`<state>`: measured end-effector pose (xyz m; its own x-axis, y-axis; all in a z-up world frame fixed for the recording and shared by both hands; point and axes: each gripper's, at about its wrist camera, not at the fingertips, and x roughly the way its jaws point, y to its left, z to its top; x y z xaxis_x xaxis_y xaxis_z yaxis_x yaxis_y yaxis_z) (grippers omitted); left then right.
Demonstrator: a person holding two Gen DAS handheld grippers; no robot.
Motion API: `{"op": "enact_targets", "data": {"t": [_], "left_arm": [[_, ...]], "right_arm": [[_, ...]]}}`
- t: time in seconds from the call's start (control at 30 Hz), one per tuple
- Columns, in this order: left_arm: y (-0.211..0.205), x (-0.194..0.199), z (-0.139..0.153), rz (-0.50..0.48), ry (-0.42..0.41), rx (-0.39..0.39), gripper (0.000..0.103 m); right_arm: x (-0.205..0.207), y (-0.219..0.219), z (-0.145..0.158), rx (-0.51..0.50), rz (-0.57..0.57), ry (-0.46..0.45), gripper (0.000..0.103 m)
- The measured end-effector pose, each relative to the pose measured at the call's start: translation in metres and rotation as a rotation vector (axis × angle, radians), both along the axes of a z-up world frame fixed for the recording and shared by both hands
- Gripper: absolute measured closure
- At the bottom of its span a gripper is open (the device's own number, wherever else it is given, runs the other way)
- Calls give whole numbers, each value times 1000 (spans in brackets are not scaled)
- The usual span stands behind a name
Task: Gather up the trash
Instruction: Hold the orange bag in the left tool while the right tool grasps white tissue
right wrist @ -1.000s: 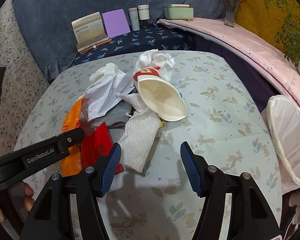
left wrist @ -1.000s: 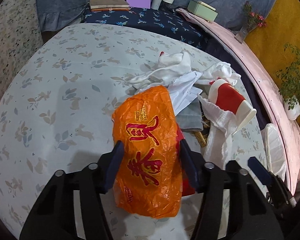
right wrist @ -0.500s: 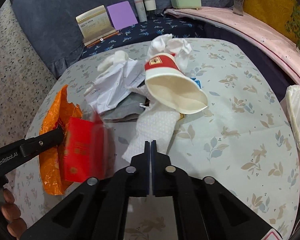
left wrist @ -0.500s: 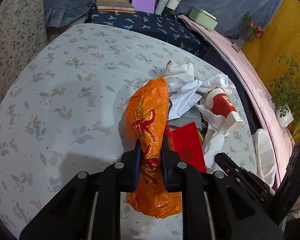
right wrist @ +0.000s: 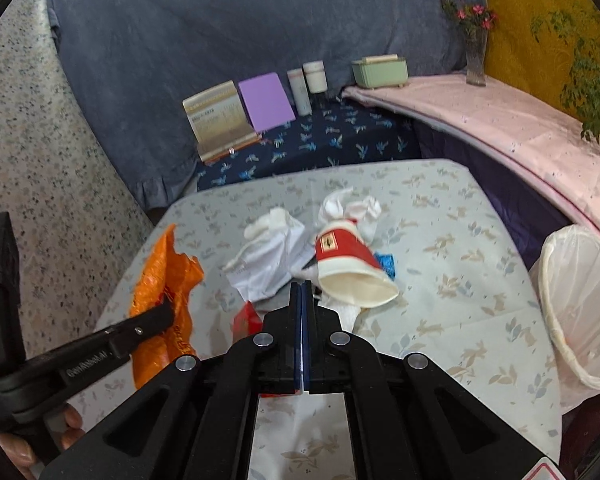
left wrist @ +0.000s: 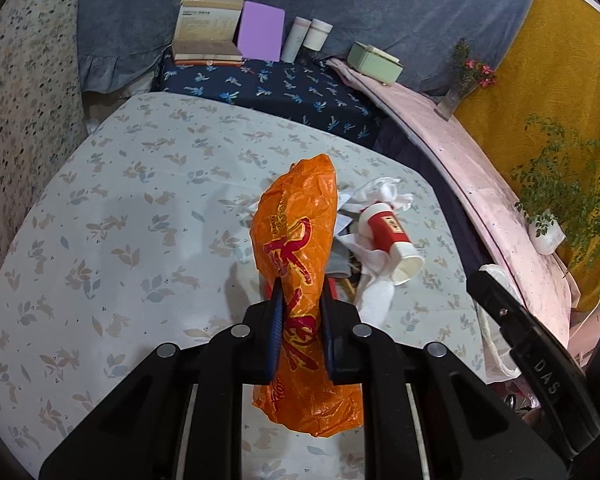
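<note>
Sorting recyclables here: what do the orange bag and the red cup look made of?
The orange bag, pinched in the left tongs, looks like thin glossy plastic film: sharp crinkles, shiny highlights. The red cup looks like matte paper, possibly coated: rolled rim, printed red wall, plain cream inside.

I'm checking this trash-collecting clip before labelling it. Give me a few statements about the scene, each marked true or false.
1. The left gripper is shut on the orange bag. True.
2. The paper cup stands upright. False: it lies on its side.
3. The right gripper is open. False: its jaws are shut, with something red at them.
4. The lined bin is beside the table. True.
</note>
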<state>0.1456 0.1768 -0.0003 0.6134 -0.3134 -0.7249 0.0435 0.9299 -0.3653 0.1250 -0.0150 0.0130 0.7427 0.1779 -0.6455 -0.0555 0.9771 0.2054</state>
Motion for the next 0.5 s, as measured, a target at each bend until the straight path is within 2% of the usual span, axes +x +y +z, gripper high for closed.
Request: {"op": "enact_targets", "data": {"t": [0.13,0.3,0.4,0.5], "left_arm": [[-6,-4,5,-6,-11,3,87],[-8,-5,4,-11,0,-1,87],[-5,-4,1,-15,7,-7,87],[3,0,-2,-8,14,-12,87]], "right_arm": [[0,-5,-4,2,-6,32,100],[11,-5,-38,-16,-10,101,62],[22,-4,-65,-12,-13,155,57],[33,-2,-90,9,-11,205,57]]}}
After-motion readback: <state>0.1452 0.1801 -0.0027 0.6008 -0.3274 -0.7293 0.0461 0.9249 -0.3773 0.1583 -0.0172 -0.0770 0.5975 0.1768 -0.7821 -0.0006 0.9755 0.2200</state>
